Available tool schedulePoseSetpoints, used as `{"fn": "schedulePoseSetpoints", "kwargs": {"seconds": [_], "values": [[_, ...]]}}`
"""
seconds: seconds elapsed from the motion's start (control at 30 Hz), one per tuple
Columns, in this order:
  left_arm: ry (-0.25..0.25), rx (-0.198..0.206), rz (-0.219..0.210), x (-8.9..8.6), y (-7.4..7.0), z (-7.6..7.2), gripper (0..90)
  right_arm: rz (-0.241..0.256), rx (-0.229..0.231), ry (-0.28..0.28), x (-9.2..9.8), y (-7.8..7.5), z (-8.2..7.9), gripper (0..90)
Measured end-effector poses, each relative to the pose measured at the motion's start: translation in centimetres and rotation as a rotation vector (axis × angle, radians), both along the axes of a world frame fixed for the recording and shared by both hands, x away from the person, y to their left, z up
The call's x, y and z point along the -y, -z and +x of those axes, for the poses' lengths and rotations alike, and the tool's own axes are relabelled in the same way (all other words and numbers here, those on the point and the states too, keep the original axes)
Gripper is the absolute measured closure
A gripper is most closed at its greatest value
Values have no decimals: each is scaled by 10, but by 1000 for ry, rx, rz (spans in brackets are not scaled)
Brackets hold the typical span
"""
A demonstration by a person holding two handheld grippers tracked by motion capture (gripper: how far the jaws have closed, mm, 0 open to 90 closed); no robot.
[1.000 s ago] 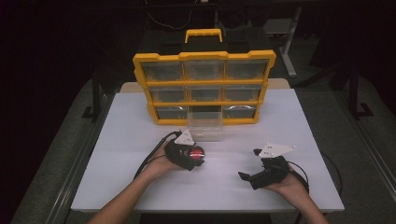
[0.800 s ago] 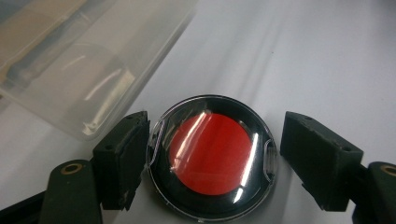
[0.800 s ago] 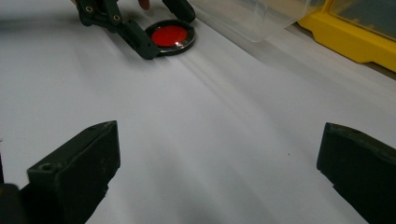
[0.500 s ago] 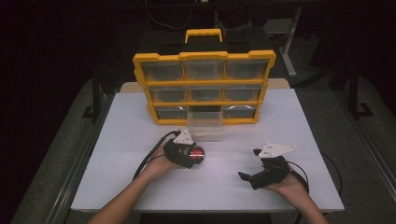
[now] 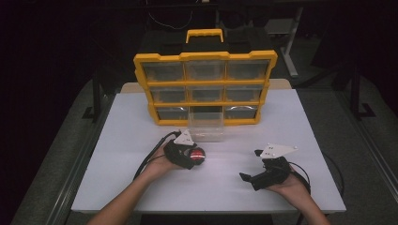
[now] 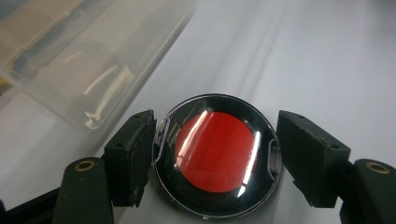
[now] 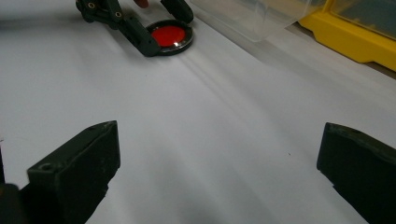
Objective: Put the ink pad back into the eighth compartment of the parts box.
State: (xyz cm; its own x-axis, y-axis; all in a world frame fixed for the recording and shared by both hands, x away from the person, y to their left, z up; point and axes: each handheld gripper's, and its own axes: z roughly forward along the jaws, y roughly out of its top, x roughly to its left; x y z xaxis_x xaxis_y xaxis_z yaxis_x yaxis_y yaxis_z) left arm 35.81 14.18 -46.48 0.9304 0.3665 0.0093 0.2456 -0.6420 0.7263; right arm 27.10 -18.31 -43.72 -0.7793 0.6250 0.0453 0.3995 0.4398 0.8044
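The worktop (image 5: 141,187) fills the lower half of the high view. At its far edge, upper centre, stands a drawer cabinet (image 5: 205,86) with 3 rows of 3 drawers. Just before its bottom middle slot lies 1 pulled-out drawer (image 5: 206,127). Before that drawer, left of centre, the left hand-held gripper (image 5: 197,157) rests on the worktop with a round disc (image 5: 197,153) between its jaws. The right hand-held gripper (image 5: 249,166) sits at lower right, well apart from the disc, jaws spread.

yellow drawer organizer (image 5: 205,89), clear drawer (image 5: 205,125) pulled out, white table (image 5: 117,173)
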Motion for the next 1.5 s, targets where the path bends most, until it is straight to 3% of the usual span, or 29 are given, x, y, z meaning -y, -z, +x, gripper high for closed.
{"fn": "schedulePoseSetpoints", "kwargs": {"seconds": [0.67, 1.5], "values": [[8, -20, -4, -11, -8, -7, 296, -1, 0, -2, 0, 0, 0, 0], [-35, -27, -28, -38, -21, -9, 296, 1, 3, -4, 1, 0, 0, 0]]}}
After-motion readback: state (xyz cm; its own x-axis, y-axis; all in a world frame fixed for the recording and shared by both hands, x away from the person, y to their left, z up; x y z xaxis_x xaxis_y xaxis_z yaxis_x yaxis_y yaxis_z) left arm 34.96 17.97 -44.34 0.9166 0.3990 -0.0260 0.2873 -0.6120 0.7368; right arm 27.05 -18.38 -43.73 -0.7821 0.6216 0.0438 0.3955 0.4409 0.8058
